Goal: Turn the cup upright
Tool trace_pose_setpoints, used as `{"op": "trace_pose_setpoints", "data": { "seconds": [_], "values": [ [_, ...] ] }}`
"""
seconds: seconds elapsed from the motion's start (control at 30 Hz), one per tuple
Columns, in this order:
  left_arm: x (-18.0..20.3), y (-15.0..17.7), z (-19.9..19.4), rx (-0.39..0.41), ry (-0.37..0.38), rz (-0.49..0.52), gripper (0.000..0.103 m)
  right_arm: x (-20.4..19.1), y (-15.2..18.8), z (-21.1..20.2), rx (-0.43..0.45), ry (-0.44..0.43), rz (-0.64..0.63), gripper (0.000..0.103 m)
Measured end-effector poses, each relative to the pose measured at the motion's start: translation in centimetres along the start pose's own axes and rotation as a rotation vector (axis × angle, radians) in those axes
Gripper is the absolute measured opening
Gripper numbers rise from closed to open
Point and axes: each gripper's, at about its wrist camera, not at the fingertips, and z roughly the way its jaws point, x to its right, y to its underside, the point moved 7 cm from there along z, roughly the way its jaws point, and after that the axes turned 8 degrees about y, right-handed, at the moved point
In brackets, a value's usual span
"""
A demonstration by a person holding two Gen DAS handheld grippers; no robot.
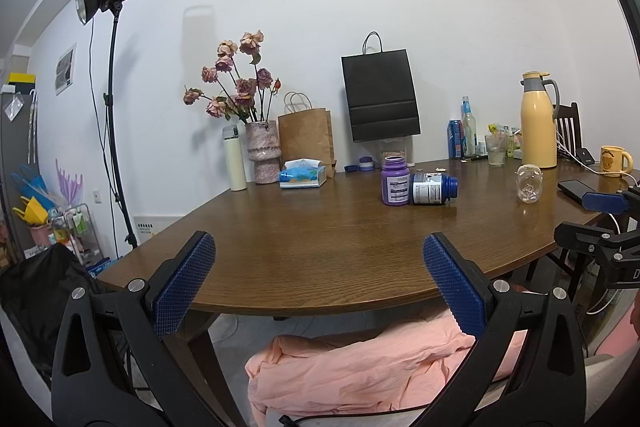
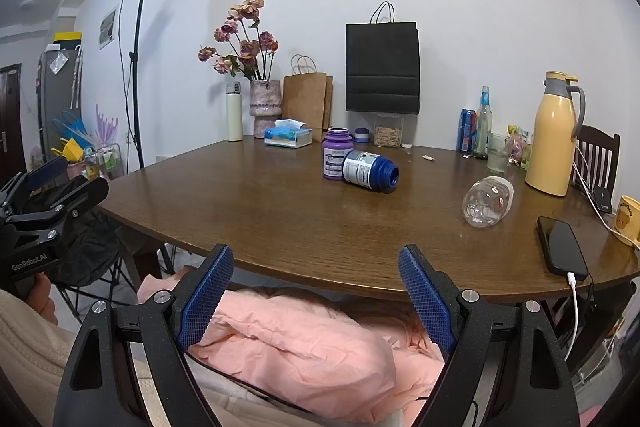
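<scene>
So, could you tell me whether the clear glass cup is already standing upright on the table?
No, the clear glass cup lies on its side on the wooden table, apart from both open grippers.

Bare table (image 2: pixel 280 227) lies open up to the cup (image 2: pixel 488 202); phone (image 2: pixel 560 245) and jug (image 2: pixel 554 135) crowd its right.

The yellow mug (image 2: pixel 629 219) was cut off by the right wrist view's edge. The labels on the purple jar (image 2: pixel 335 154) and blue bottle (image 2: pixel 370 167) were too small to read. The clear container (image 1: pixel 394 150) sat partly hidden behind the black bag (image 1: pixel 380 95).
</scene>
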Motion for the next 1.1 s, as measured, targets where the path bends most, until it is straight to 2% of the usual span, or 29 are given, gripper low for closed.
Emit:
{"op": "trace_pose_setpoints", "data": {
  "seconds": [1.1],
  "values": [
    [-0.03, -0.1, 0.1, -0.003, -0.003, -0.003, 0.103, 0.07, 0.37, 0.33, -0.018, 0.001, 0.008, 0.089]
  ]
}}
